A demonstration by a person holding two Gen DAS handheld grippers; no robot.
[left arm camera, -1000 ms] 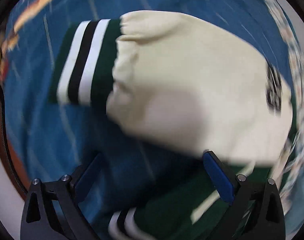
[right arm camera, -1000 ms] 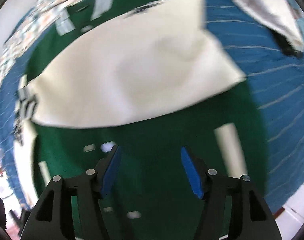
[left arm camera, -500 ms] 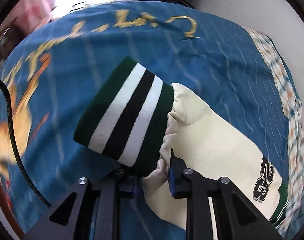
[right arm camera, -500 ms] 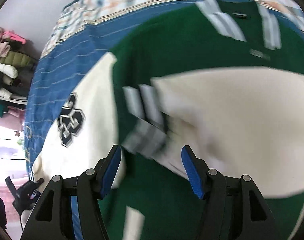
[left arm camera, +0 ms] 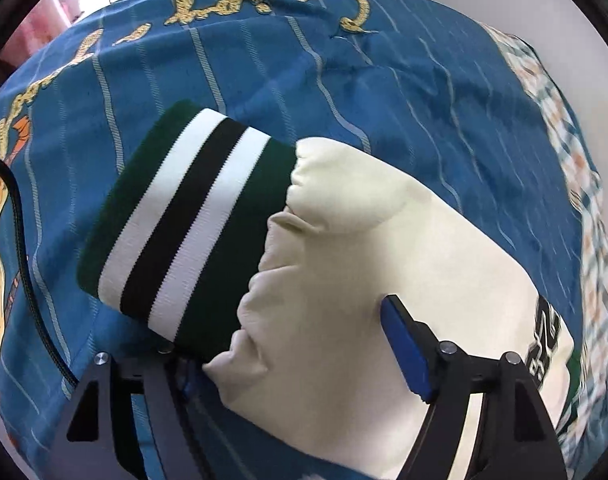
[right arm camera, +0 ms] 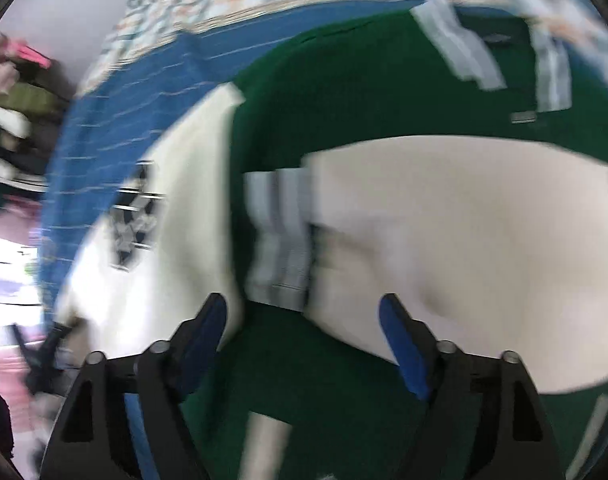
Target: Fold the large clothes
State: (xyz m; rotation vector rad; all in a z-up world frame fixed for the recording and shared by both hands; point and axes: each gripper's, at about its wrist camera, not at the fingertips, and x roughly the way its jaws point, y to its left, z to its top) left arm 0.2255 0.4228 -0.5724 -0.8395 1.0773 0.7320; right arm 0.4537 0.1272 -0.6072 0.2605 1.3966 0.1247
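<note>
- Two hand-held grippers are over a green-and-cream jacket (right arm camera: pixel 343 92) spread on a bed with a blue striped bedspread (left arm camera: pixel 383 92).
- Far left of the left view, a black cable (left arm camera: pixel 24 248) trails across the bedspread, beside an orange cartoon print.
- Next comes the sleeve cuff (left arm camera: pixel 184 232), ribbed green with white and black stripes, lying flat on the bedspread; it looks stretchy and thick, a good firm place to take hold.
- The left hand-held gripper (left arm camera: pixel 288 360) is spread wide around the gathered seam where the cuff meets the cream sleeve (left arm camera: pixel 383 280); one blue finger rests on the cream fabric, the other is half hidden under the cuff, and nothing is pinched.
- That sleeve looks soft, smooth and puffy, maybe faux leather, so I'd expect it to slip and spring back; this is a bulky, fairly heavy garment.
- At right sits a black-and-white number patch (left arm camera: pixel 543 340), too cut off to read; gold script on the bedspread is illegible too.
- The right hand-held gripper (right arm camera: pixel 304 328) hangs released and empty above the green body, where another cream sleeve (right arm camera: pixel 463 240) lies across it, all badly blurred.
</note>
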